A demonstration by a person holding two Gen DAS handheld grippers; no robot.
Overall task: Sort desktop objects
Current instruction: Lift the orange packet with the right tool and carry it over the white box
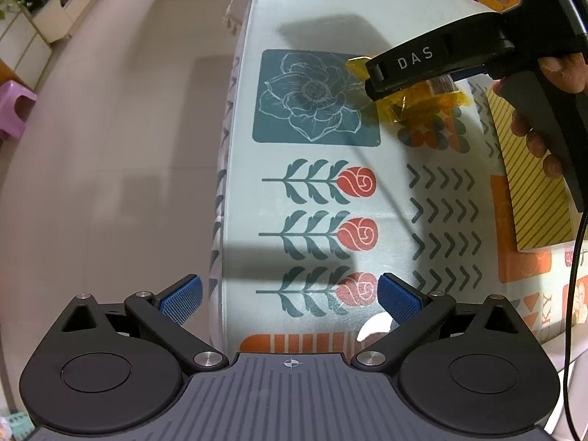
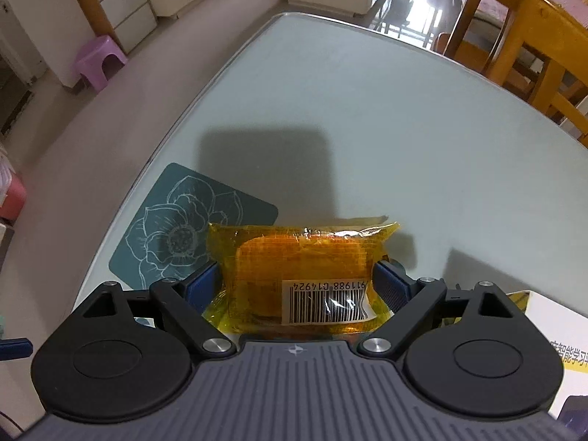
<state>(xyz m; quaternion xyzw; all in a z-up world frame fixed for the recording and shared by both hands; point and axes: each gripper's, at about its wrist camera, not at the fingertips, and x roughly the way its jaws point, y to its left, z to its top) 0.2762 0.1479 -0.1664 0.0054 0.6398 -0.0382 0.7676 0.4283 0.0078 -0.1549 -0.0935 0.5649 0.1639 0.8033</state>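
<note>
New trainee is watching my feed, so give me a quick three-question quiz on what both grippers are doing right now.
1. True or false: the left gripper holds something.
2. What does the right gripper grip? A) purple stool B) orange packet with a barcode C) booklet
3. Fill in: the packet hangs above the ____ of the table, beside a teal flower print.

Key: 1 false, its fingers are open and empty. 2 B. 3 glass top.

Glossy clear-plastic packet, smooth glassy table, ribbed blue rubbery pads.
</note>
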